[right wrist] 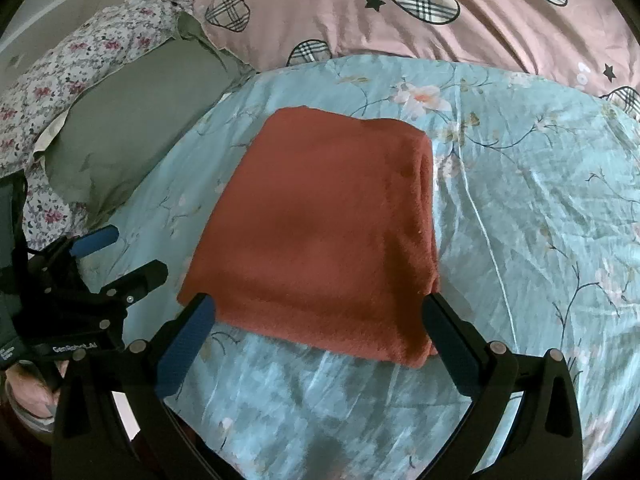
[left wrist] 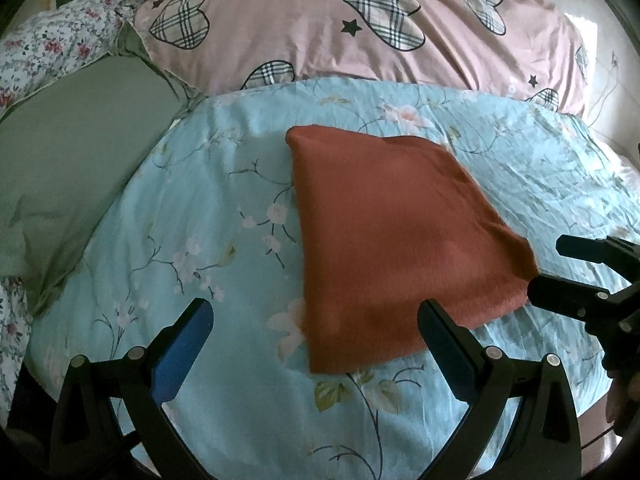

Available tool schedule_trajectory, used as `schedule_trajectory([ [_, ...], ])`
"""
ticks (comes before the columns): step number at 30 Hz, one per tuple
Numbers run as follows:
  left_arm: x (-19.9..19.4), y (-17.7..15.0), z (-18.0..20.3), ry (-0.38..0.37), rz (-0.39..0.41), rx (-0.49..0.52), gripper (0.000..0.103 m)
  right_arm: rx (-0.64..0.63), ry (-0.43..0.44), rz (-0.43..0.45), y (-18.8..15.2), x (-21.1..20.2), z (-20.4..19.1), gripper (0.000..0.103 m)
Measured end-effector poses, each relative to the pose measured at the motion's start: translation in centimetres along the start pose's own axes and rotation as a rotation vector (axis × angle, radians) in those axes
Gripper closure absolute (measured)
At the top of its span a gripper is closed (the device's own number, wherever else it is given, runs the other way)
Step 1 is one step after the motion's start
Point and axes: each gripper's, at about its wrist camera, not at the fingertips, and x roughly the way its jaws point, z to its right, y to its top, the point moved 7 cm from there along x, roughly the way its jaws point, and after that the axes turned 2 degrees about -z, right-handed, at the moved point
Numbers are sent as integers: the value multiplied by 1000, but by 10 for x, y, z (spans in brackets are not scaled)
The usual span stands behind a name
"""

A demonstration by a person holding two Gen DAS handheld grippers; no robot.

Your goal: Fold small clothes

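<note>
Folded rust cloth on the bed, both claws wide and empty.

Bed (right wrist: pixel 520 200) in pale blue floral cover; pink pillow (left wrist: pixel 320 28) at the far end, green pillow (right wrist: pixel 132 132) off to the left. Cloth (right wrist: pixel 316 232) flat mid-bed, already a squarish stack of layers. Likely soft, fleecy, light, floppy, grippy rather than slick; best pinched at near corners, through all layers. Right claw (right wrist: pixel 320 344) spread at the near edge; left claw (left wrist: pixel 316 344) spread by the near left corner.
</note>
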Motion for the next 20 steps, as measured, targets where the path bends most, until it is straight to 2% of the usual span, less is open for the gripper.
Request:
schedule_trajectory([
  [10, 17, 8, 5, -2, -5, 16, 1, 45, -6, -23, 6, 17, 22, 1],
  [20, 30, 11, 0, -20, -24, -17, 1, 69, 8, -41, 11, 38, 30, 1],
])
